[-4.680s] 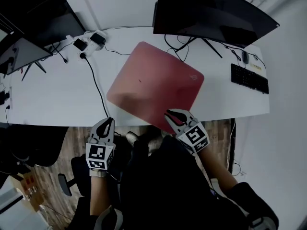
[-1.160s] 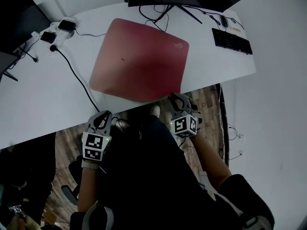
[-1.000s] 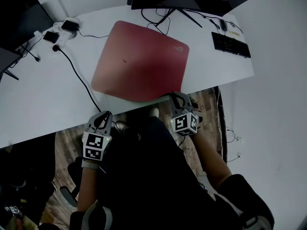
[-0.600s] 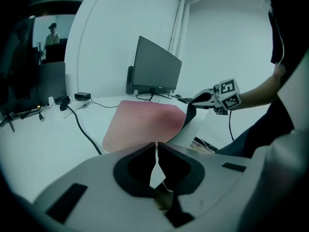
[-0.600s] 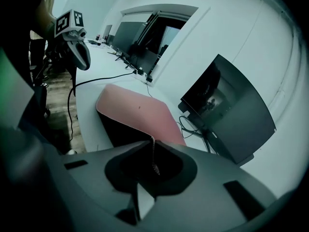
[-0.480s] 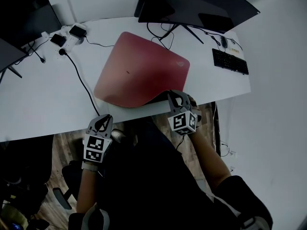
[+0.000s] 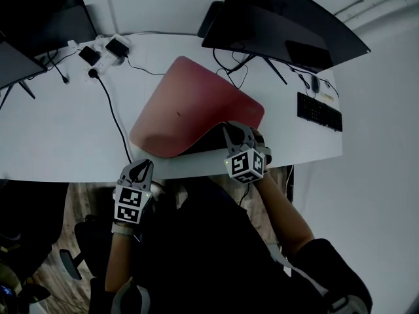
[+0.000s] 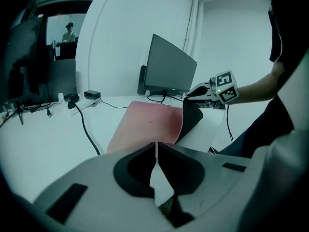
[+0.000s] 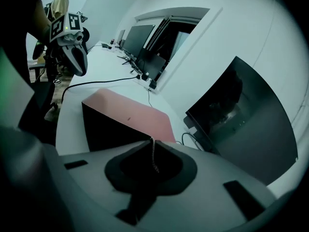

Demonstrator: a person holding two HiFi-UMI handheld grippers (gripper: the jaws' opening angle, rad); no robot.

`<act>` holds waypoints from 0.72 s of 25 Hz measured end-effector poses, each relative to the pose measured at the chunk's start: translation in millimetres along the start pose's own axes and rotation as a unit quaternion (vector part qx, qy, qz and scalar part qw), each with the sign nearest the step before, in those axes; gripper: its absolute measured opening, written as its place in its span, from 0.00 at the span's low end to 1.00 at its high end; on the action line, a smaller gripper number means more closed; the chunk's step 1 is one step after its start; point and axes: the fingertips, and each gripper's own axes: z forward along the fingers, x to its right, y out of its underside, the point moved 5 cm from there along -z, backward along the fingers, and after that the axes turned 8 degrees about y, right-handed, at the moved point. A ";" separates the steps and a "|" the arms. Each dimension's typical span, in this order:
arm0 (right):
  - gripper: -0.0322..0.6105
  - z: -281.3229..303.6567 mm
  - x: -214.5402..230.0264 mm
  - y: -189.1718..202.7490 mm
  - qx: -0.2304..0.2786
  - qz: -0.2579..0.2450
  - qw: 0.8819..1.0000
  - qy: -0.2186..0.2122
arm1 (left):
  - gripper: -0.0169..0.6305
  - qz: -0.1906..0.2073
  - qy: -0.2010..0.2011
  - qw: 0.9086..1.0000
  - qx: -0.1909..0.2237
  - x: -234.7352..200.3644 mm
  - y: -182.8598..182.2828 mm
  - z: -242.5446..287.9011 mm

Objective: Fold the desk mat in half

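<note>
Limply, the red desk mat [image 7: 196, 103] curls, baring black underside.

The head camera looks steeply down from above the person at the white desk [image 7: 52, 142], with the red rectangular desk mat [image 7: 196, 103] near the frame's centre. The left gripper [image 7: 145, 165] camera rides low at the desk's near edge, with the mat at twelve o'clock and the right gripper [image 7: 230, 128] at two. The right gripper's camera, close over the mat, sees the left gripper at ten o'clock.
</note>
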 end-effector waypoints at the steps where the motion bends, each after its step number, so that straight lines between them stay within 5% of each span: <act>1: 0.11 4.8 3.9 -2.8 0.003 -0.003 1.000 -0.003 | 0.04 -0.004 -0.004 1.000 0.001 -1.5 -1.9 1.7; 18: 0.11 92.8 48.8 -48.6 0.041 -0.032 0.997 -0.052 | 0.04 -0.041 -0.053 0.998 -0.003 -29.9 -24.5 28.5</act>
